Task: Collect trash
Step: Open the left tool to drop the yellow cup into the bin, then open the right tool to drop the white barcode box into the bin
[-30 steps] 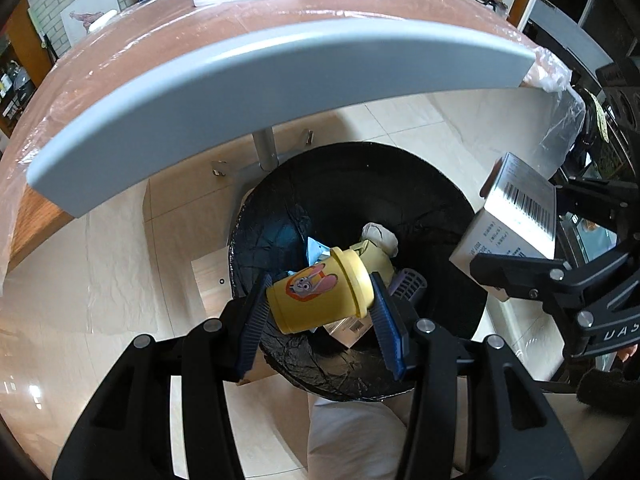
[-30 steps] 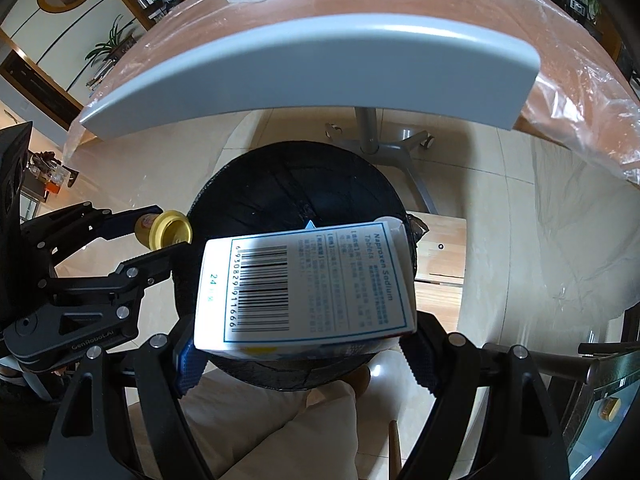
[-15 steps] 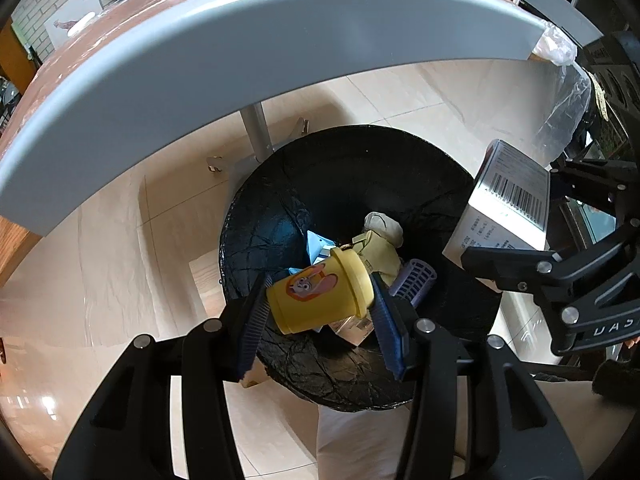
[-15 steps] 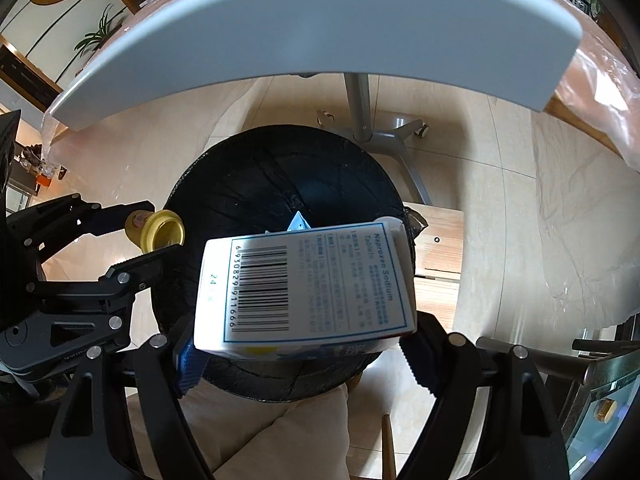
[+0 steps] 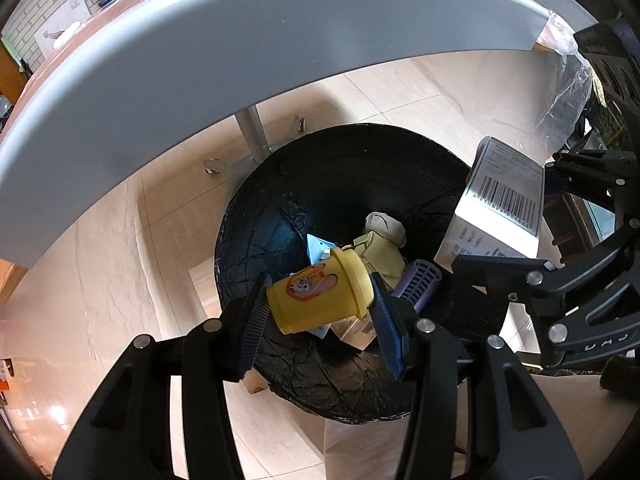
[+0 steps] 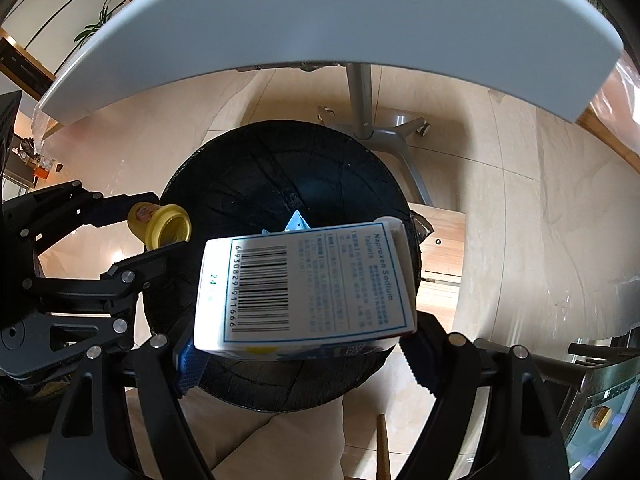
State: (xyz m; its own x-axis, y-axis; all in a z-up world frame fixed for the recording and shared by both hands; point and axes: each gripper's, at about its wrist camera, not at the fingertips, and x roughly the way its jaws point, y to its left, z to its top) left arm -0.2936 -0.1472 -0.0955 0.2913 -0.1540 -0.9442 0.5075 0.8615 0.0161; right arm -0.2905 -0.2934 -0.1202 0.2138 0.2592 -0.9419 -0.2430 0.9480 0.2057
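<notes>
Left gripper (image 5: 318,306) clamped on a yellow lidded tub (image 5: 318,298) lying sideways, held over the near rim of the black-lined trash bin (image 5: 280,364). Right gripper (image 6: 298,354) pinches a white Naproxen Sodium tablet box (image 6: 304,286) flat, barcode up, above the bin's near right side. Both loads seem positioned for release onto the trash already inside, including a purple hair roller (image 5: 418,284) and crumpled paper (image 5: 384,226).

At the center of both frames, a lined bin (image 5: 332,208) sits on the floor below a table edge (image 5: 256,36) arching across the top. My left gripper (image 5: 320,300) holds a small tub (image 5: 316,296) over the bin's lower rim. At right, my right gripper (image 6: 298,354) holds a medicine box (image 6: 300,288) over the bin. Inside lie a roller (image 5: 418,284) and crumpled scraps (image 5: 382,240).
</notes>
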